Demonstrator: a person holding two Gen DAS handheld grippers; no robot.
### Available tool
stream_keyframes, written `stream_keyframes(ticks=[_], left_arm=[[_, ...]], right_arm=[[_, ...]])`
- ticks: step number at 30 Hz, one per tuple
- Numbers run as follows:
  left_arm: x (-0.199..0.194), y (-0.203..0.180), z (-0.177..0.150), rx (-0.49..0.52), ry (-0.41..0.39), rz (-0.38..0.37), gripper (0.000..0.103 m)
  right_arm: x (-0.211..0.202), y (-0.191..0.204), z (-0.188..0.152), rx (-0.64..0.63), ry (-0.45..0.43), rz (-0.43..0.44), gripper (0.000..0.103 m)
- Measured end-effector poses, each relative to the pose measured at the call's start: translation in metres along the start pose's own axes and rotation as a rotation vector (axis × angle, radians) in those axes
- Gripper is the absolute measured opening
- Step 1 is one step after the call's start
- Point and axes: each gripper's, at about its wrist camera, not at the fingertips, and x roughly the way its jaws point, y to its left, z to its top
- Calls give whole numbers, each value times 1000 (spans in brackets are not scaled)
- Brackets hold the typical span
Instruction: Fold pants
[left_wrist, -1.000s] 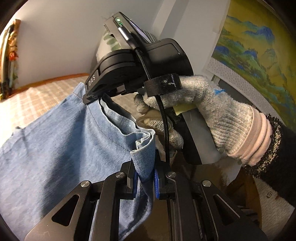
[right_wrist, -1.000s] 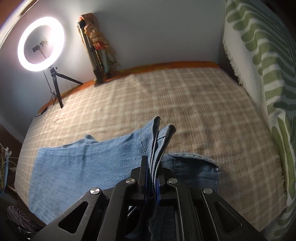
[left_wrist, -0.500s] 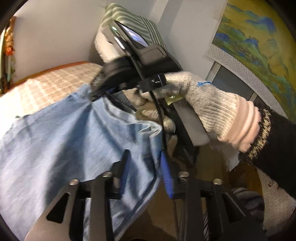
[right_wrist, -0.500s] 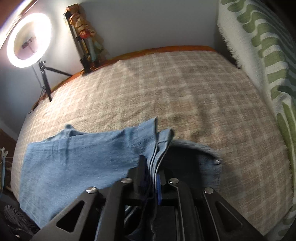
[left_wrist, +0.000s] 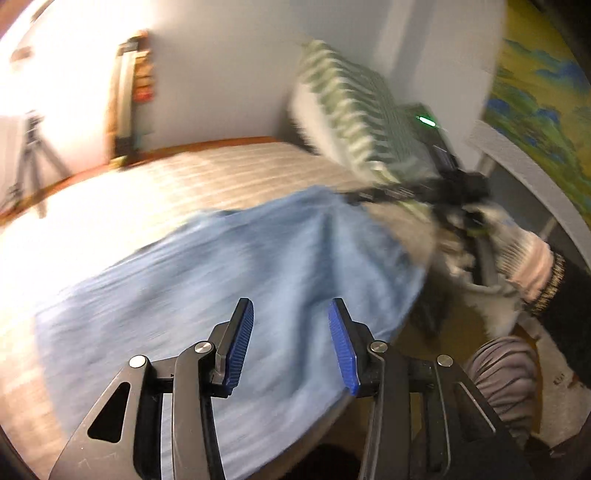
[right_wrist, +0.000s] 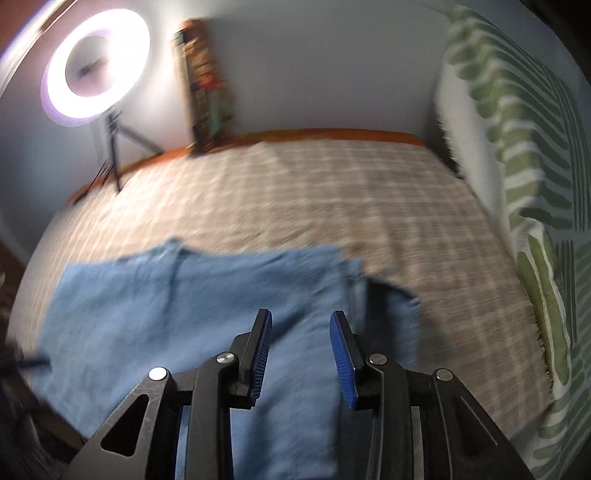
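From the left wrist, the left gripper (left_wrist: 291, 343) has let go: its jaws, clamped on a denim edge a second ago, now stand wide and empty above the pants (left_wrist: 221, 280), which lie spread on the bed (left_wrist: 184, 181) with one edge at the bed's side. From the right wrist, the right gripper (right_wrist: 301, 347) has released its bunched fold too, jaws wide over the flattened pants (right_wrist: 177, 302). I'd say this fold is laid, with a fresh grasp next.

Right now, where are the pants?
The pants lie on the checked bed cover, lower left in the right wrist view, just ahead of both open tongs, opposite the green-patterned blanket.
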Motion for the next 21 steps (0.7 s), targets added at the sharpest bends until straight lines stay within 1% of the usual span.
stream_keyframes(ticks=[2,4,5,8,12,15,17,19,21], left_arm=[[-14,26,-9,-40,5,63,42],[-25,51,-21,-99,15,105,44],[-29,64,-26,-128,21,123,46],[-42,101,-49,-247,55,173,46],[-46,120,-79,-351,104,179,46],[-44,117,-92,-355,125,190,46],[-44,115,-99,-336,142,222,47],[-43,114,-106,-296,158,265,47],[-43,110,-107,-272,154,287,49]], right_arm=[[3,16,-11,-42,22,3,34],[11,27,-22,-77,50,-20,34],[13,28,-26,-80,62,-25,34],[25,23,-36,-43,99,-22,34],[31,17,-40,-8,106,-22,34],[36,21,-43,-37,121,-55,35],[36,24,-41,-38,127,-77,35],[33,26,-38,-25,129,-95,35],[28,32,-35,-20,115,-99,35]])
